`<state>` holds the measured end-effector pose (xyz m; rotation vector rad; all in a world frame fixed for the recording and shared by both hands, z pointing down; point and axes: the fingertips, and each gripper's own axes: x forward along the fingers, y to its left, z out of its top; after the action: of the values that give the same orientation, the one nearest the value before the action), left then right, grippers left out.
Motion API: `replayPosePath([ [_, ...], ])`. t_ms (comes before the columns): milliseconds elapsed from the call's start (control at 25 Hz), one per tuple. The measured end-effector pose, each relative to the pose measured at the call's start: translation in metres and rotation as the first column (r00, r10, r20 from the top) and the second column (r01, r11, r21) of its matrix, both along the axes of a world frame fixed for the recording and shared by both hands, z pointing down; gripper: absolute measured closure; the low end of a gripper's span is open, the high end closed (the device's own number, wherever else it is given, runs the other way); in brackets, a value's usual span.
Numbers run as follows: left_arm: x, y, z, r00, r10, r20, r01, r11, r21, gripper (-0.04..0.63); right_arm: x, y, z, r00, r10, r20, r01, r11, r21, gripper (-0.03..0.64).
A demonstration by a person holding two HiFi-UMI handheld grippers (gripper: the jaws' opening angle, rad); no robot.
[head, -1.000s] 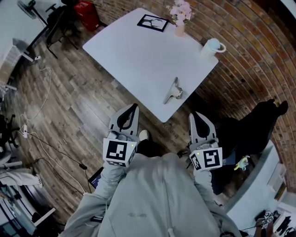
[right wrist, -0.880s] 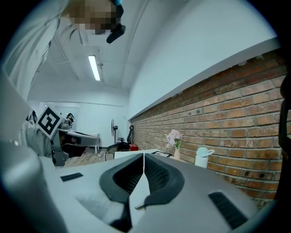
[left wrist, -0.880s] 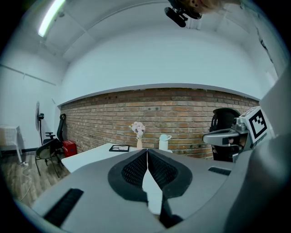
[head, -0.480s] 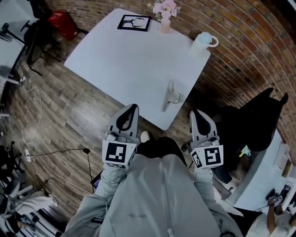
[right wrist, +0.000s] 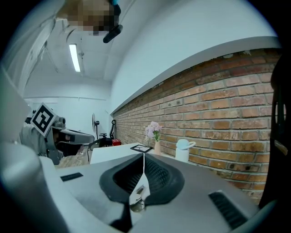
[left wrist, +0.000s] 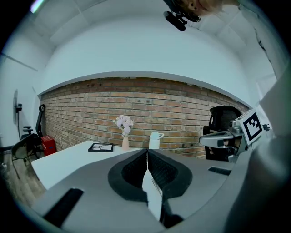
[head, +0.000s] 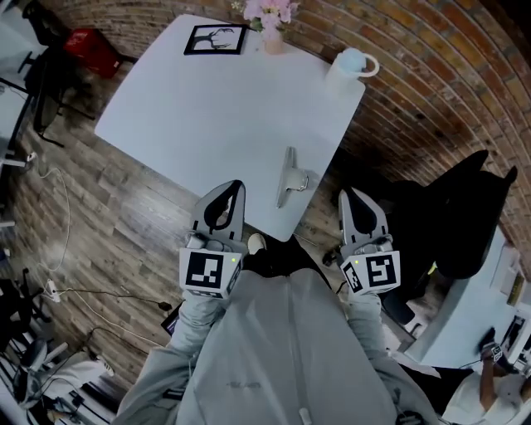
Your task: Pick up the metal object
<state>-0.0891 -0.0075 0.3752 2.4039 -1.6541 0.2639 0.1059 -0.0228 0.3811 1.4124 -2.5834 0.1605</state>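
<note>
- We held the left tool (head: pixel 237 184) low over the wooden floor (head: pixel 124 216), its tip just at the near edge of the white counter (head: pixel 207 108).
- Left tool: jaws fully together, tips meeting in a thin line, nothing between them.
- We held the right tool (head: pixel 348 193) off the counter's near corner, over the dark area beside it.
- Right tool: jaws also pressed together, gripping nothing.
- The metal object (head: pixel 288 176) lay flat on the counter close to that near corner, long axis running roughly away from us.
- In the head view it sat ahead of both tools and between them, nearer the left one and apart from both.
- At the counter's far side we saw a framed picture (head: pixel 214 39), a vase of pink flowers (head: pixel 270 21) and a white mug (head: pixel 348 65), all well apart from the metal object.
- The vase stood between picture and mug.
- A brick wall (head: pixel 431 75) ran behind the counter.
- A black chair (head: pixel 465 207) stood to the right, a red item (head: pixel 87 46) on the floor at far left.
- Each tool's marker cube faced up near our grey sleeves (head: pixel 274 357).
</note>
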Motion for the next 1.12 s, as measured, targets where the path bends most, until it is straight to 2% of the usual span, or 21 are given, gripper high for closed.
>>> replayPosePath([
  [440, 0.015, -0.075, -0.013, 0.999, -0.045, 0.004, 0.045, 0.998, 0.041, 0.568, 0.001, -0.081, -0.004, 0.997, -0.077, 0.007, 0.077, 0.997, 0.015, 0.592],
  [720, 0.016, -0.088, -0.015, 0.998, -0.069, 0.009, 0.069, 0.997, 0.033, 0.568, -0.004, -0.097, -0.003, 0.992, -0.124, 0.013, 0.124, 0.992, -0.001, 0.592],
  [880, 0.015, -0.093, -0.015, 0.998, -0.055, 0.01, 0.055, 0.998, 0.026, 0.568, -0.004, -0.1, -0.003, 0.994, -0.11, 0.015, 0.11, 0.994, -0.009, 0.592],
  [1120, 0.023, -0.105, -0.011, 1.0, 0.011, 0.012, -0.011, 1.0, 0.014, 0.568, -0.001, -0.103, -0.005, 0.998, -0.062, 0.02, 0.062, 0.998, -0.013, 0.592],
])
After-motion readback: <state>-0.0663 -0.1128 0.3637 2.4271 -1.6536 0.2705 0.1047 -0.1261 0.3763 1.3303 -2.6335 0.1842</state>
